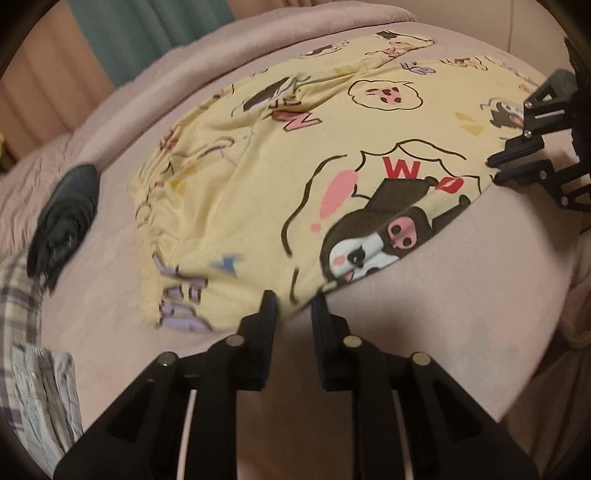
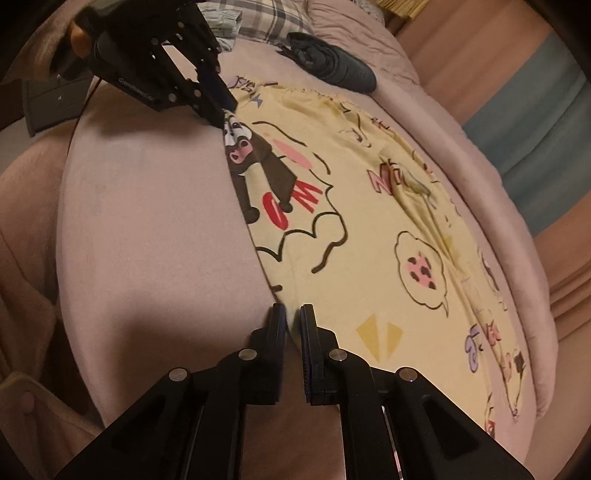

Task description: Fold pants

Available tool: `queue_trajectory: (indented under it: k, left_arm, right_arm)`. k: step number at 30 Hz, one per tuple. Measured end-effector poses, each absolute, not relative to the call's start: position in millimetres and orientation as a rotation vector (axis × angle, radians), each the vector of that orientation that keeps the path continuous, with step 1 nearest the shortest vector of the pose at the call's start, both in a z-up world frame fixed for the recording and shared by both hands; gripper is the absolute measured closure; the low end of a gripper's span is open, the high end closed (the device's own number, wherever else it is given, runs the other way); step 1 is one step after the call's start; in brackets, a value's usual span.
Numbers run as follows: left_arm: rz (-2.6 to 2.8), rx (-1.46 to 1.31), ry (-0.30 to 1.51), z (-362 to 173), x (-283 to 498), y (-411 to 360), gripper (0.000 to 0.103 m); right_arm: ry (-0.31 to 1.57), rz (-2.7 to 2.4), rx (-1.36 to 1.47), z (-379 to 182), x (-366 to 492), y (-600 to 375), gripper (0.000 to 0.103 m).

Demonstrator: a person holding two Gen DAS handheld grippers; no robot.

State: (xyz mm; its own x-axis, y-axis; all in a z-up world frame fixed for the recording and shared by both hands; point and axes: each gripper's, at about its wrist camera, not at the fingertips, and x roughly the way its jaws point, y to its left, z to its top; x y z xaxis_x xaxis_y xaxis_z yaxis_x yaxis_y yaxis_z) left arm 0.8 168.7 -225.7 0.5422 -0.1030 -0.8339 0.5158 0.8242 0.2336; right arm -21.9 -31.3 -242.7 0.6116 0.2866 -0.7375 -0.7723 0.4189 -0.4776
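On the left of the left wrist view, plaid clothes [image 1: 26, 332] lie at the bed's edge, with a dark bundle [image 1: 64, 218] just above them on the pink bed [image 1: 424, 332]. The yellow cartoon-print pants [image 1: 295, 177] lie spread flat across the middle of the bed, the gathered waistband toward the dark bundle and the legs running away toward the far upper right. The left gripper [image 1: 293, 306] sits at the near edge of the pants close to the waistband end; its fingers [image 1: 267, 314] stand a narrow gap apart with the yellow hem between the tips, though whether they grip the cloth cannot be told. At the right edge of that view, the right gripper [image 1: 517, 166] meets the same long edge of the pants farther along, its fingers nearly closed at the fabric's border.

In the right wrist view, the left gripper [image 2: 221, 107] appears upper left, touching the pants [image 2: 369, 221] beside the printed cartoon face. The right gripper [image 2: 293, 317] is at bottom centre, fingers [image 2: 277, 332] narrow, with a sliver of yellow edge between them. The dark bundle [image 2: 332, 62] lies beyond the waistband, plaid clothes [image 2: 266, 18] behind it.
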Motion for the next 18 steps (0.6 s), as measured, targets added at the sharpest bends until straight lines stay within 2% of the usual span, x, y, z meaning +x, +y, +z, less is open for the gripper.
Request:
queue_trajectory:
  k: [2, 5, 9, 14, 18]
  left_arm:
    - [-0.405, 0.441, 0.983, -220.4, -2.8, 179.7, 0.074]
    - [-0.387, 0.395, 1.001, -212.1, -7.0, 191.9, 0.074]
    - [-0.4, 0.245, 0.929, -195.3, 6.8, 190.8, 0.074]
    - [-0.37, 0.195, 0.947, -209.1, 38.5, 179.8, 0.071]
    - [-0.318, 0.061, 0.997, -216.1, 63.5, 207.5, 0.073]
  right_arm:
    - [0.656, 0.735, -0.893, -234.9, -23.2, -36.6, 0.095]
    - [0.683, 0.781, -0.813, -216.8, -25.3, -46.7, 0.091]
    - [0.674, 0.843, -0.62, -194.8, -13.7, -35.9, 0.091]
    - [0.721, 0.971, -0.396, -196.3, 1.5, -1.5, 0.091]
    - [0.695, 1.019, -0.395, -204.3, 1.3, 43.9, 0.091]
